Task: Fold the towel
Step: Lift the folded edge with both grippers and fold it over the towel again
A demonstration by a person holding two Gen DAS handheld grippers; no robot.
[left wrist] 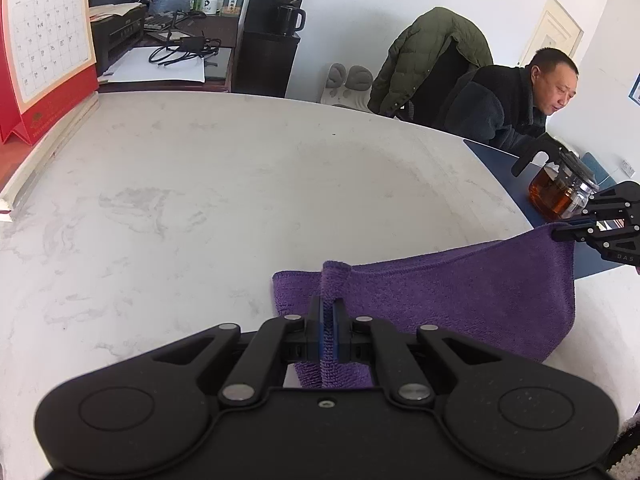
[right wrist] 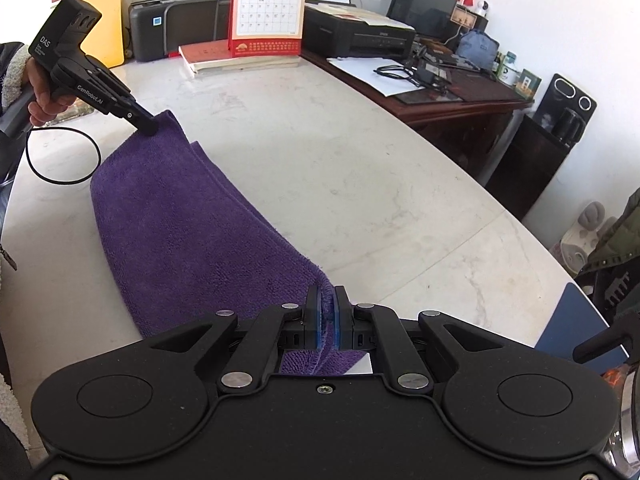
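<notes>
Purple towel (left wrist: pixel 460 296) hangs stretched between my two tools above the white marbled worktop (left wrist: pixel 240 184), its lower fold draped down onto the surface near the edge closest to me. My left tool (left wrist: pixel 329 334) is clenched on one top corner, a ridge of cloth pinched between its blue pads (left wrist: pixel 318 336). My right tool (right wrist: pixel 328 320) is likewise clamped on the other top corner, terry showing between the jaws. From the right wrist view I see the left tool (right wrist: pixel 149 126) biting the far corner, with a hand (right wrist: pixel 44 100) on its grip and a black cable loop (right wrist: pixel 60 156) beneath it. Glass teapot (left wrist: pixel 560 188) with amber tea stands on a blue mat (left wrist: pixel 516 176) at the worktop's right edge, just behind the right tool (left wrist: pixel 560 234). Red desk calendar (right wrist: pixel 266 8) sits at the far edge.
</notes>
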